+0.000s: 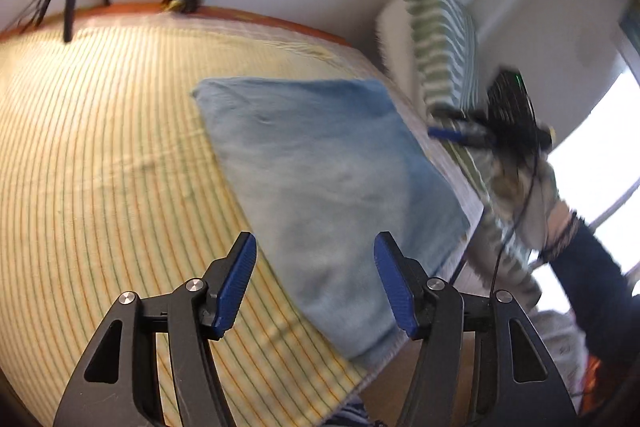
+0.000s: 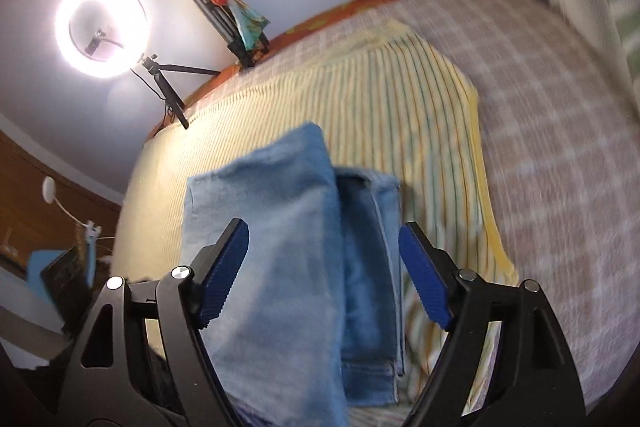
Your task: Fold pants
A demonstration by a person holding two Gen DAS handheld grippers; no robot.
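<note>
Light blue denim pants (image 1: 320, 179) lie folded into a compact rectangle on a yellow striped cloth (image 1: 100, 147) on the bed. My left gripper (image 1: 316, 255) is open and empty, hovering above the pants' near edge. In the right wrist view the folded pants (image 2: 288, 247) show stacked layers with the waistband edge on the right. My right gripper (image 2: 324, 243) is open and empty above them. The right gripper also shows in the left wrist view (image 1: 492, 131), off the bed's right side.
The striped cloth (image 2: 400, 99) covers a checked bedspread (image 2: 560, 147). A striped pillow (image 1: 440, 35) leans on the wall. A lit ring light on a tripod (image 2: 102, 27) and a framed picture (image 2: 224, 7) stand at the bed's far edge.
</note>
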